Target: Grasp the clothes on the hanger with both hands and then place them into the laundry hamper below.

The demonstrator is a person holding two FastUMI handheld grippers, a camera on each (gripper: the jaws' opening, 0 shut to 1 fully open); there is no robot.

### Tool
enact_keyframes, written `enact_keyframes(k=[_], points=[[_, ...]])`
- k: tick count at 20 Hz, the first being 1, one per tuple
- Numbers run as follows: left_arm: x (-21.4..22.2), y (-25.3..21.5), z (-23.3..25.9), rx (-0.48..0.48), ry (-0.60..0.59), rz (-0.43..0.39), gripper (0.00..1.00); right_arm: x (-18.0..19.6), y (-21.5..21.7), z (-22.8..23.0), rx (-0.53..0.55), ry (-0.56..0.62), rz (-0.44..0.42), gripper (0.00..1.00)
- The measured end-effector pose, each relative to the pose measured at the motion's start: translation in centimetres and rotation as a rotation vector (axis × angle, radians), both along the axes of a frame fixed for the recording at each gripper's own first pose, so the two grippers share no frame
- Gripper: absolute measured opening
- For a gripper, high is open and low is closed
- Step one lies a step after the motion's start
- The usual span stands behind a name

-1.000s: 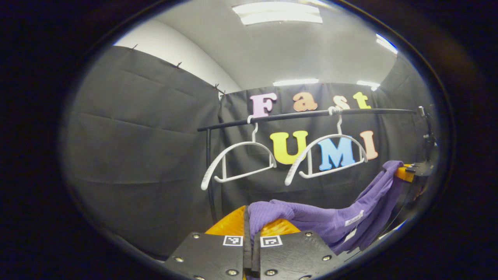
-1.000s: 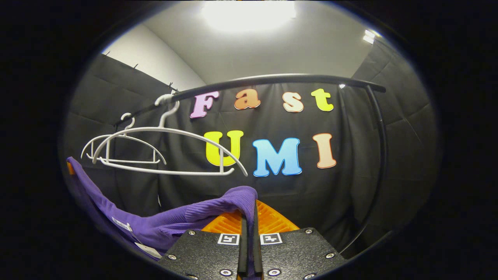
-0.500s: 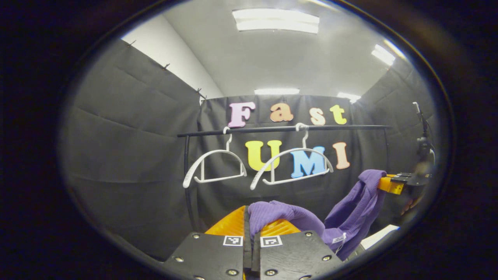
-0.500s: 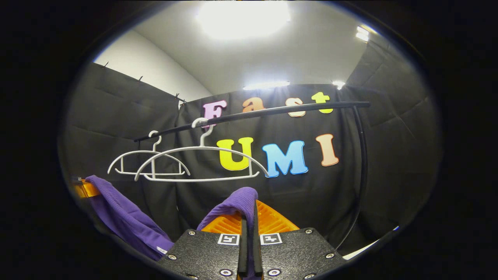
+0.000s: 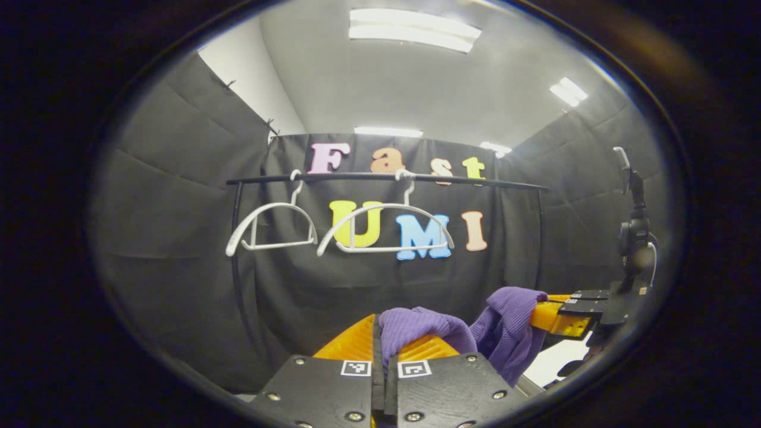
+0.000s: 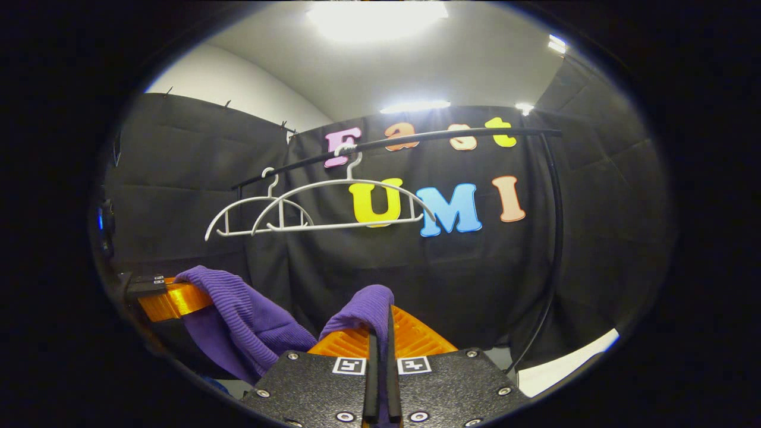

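A purple ribbed garment hangs slack between my two grippers, clear of the rail. My left gripper is shut on one bunched end of it. In the right gripper view, my right gripper is shut on the garment's other end, and the cloth drapes off to the left over the other gripper. The left gripper view shows the right gripper at the right, cloth draped over its fingers. Two bare white hangers hang on the black rail.
The rail's black uprights stand at either end. A dark stand with a device rises at the right of the left gripper view. A strip of pale floor shows low right.
Both grippers have drawn back and down from the rail, which now looks smaller and farther. The two grippers have come closer together and the garment sags more between them.
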State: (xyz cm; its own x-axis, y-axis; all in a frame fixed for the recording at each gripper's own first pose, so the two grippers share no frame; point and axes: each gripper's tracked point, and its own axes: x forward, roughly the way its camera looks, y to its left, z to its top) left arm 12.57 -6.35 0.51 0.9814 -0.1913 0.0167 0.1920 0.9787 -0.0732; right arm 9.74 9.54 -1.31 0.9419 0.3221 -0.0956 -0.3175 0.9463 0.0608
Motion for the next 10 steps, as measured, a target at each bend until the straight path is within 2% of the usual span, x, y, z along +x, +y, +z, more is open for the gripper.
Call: enact_keyframes(k=[4,10], points=[[-0.6,-1.2,-4.8,0.032,0.067,-0.039,0.01,-2.1,0.6,-4.0,-0.05,0.063,0.024,0.05],[-0.9,-1.5,-12.2,0.059,0.205,-0.053,0.01,-3.4,0.4,-10.6,-0.118,0.177,0.024,0.06]])
